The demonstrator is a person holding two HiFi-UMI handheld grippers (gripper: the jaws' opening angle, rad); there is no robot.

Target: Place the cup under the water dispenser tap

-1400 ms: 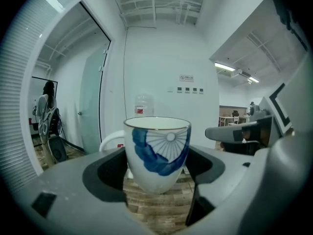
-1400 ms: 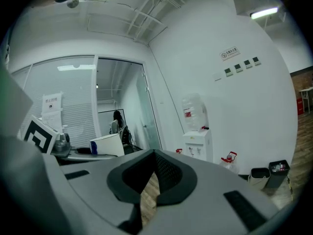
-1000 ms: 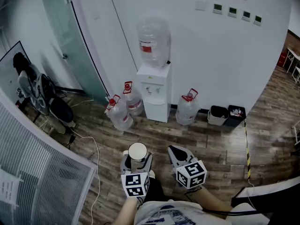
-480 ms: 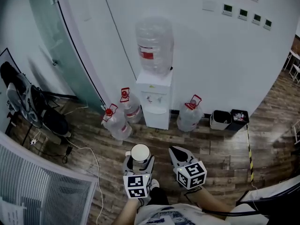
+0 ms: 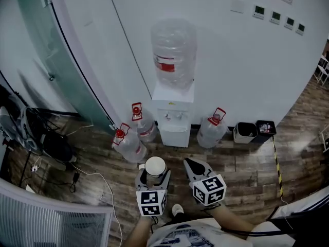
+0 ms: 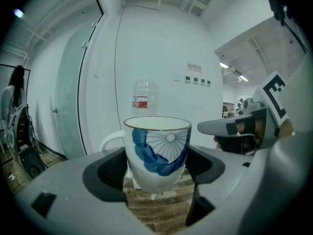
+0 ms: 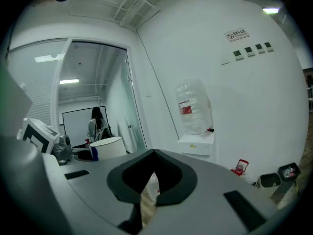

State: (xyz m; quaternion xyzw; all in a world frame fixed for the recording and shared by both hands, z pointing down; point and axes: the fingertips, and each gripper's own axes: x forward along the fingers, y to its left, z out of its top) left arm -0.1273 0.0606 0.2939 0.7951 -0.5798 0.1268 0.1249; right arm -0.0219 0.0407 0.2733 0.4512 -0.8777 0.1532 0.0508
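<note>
A: Left gripper — what was it doing?
B: Pinching the cup, one jaw on each side of its lower body. The cup was upright, white with a blue pattern, with its handle toward the left of the left gripper view.
A: Where in the frame?
B: Lower centre of the head view, above the wood floor. It was well apart from the water dispenser, which stood at frame centre against the white wall. The cup was not under the tap — the tap itself was too small to make out.
A: Right gripper?
B: Just right of the cup, jaws pressed together to a thin slit with nothing between them.
A: Anything else?
B: A big clear bottle sat on top of the dispenser. Red-capped jugs stood on the floor, two to its left and one to its right. Small bins stood further right by the wall.
</note>
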